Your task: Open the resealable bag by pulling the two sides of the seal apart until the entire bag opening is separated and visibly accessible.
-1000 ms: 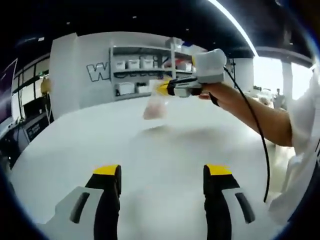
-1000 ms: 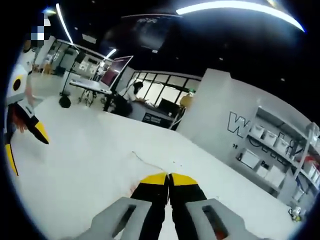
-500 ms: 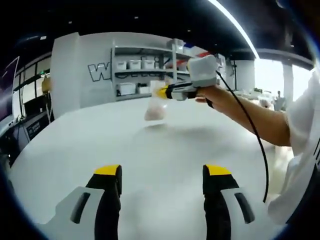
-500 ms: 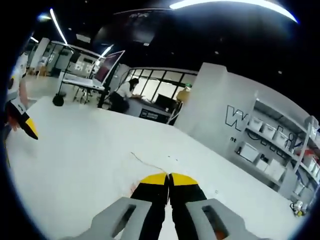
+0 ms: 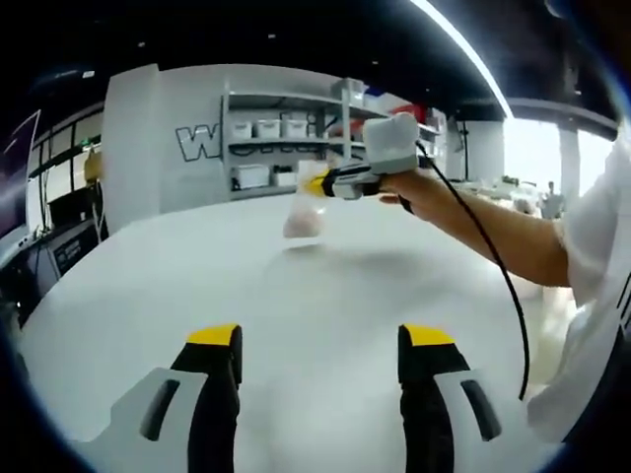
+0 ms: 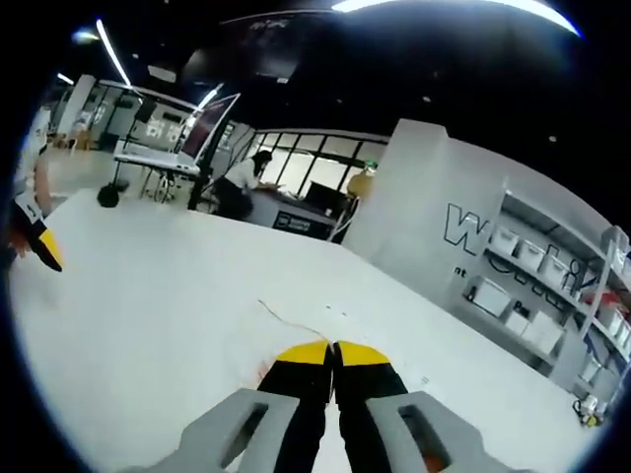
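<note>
Right claw (arm outstretched) pinches bag above table

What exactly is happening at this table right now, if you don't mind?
A person holds a gripper in each hand. The right gripper is shut on the top of a small clear bag, holding it up above the white table. The left gripper hangs open, apart from the bag. The bag looks unopened.

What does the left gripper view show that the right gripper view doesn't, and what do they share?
Left gripper view: the bag hanging whole from the right gripper, held up over the table, and the left gripper open.

Right gripper view: the right gripper's fingers shut on the bag's clear edge, and a seated person at a far desk.

Both: the white table and the shelving with bins.
</note>
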The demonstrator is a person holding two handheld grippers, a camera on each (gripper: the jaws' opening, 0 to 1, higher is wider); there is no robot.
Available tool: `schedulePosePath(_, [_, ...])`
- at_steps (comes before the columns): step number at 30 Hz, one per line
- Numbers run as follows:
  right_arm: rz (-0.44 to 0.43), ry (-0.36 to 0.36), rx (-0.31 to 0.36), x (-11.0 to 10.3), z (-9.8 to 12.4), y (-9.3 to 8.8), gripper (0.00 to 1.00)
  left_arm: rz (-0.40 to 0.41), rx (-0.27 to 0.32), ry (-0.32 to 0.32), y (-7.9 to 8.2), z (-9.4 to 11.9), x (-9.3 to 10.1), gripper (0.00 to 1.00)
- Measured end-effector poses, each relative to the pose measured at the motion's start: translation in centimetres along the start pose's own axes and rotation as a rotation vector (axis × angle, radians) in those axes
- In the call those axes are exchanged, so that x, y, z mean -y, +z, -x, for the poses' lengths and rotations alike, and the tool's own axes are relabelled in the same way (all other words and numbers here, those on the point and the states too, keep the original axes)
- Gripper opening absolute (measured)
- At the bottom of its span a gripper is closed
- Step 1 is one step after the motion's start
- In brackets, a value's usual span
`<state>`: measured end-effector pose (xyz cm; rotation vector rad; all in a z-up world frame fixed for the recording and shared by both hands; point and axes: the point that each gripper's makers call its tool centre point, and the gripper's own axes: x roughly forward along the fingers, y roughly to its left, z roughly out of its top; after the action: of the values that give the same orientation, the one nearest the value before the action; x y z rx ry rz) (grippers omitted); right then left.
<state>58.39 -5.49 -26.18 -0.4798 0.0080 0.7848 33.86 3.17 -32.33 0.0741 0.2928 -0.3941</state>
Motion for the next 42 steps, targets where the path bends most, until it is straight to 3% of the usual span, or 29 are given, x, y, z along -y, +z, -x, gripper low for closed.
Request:
schedulePosePath(34, [-0.059, -0.048, -0.054, 4.4, -4.0, -2.2, 0.0, 0.006, -0.009, 0.007, 0.0, -0.1, -0.7, 0.63])
schedulePosePath(42, [-0.035, -0.056, -0.061, 5.3, -5.4, -2.2, 0.0, 0.009, -0.015, 0.007, -0.1, -0.2, -0.8, 0.62])
